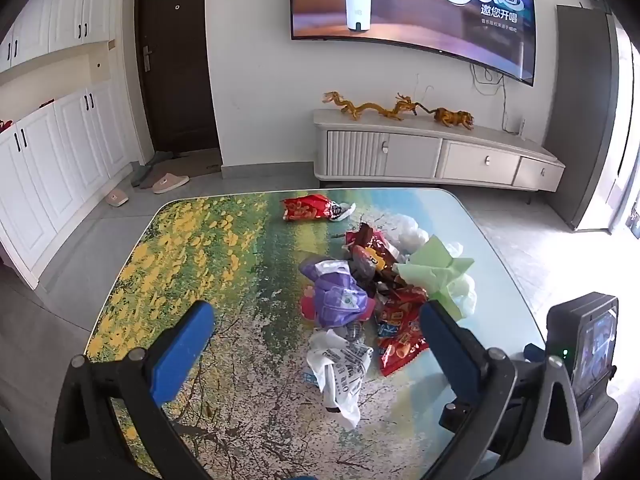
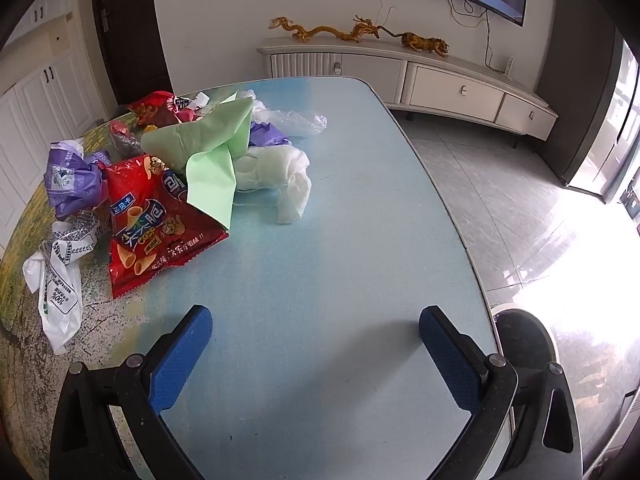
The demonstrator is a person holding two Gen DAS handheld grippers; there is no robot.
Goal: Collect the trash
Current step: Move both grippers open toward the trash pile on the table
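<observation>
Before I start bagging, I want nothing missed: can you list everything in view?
Red snack bags: at least two in the pile, one lying apart toward the table's far edge.
Purple plastic bags: two, crumpled, one on each side of the pile.
White printed bag: one, nearest the left gripper.
Green paper: one sheet, light green, on top of the pile.
Clear and whitish plastic: several pieces, right side of the pile.
Table: one, landscape print.
TV cabinet: one, white, by the wall, with golden figurines on top.
Television: one, on the wall.
Slippers: several, by the dark door.
Left gripper: blue pads, open.
Right gripper: blue pads, open.
</observation>
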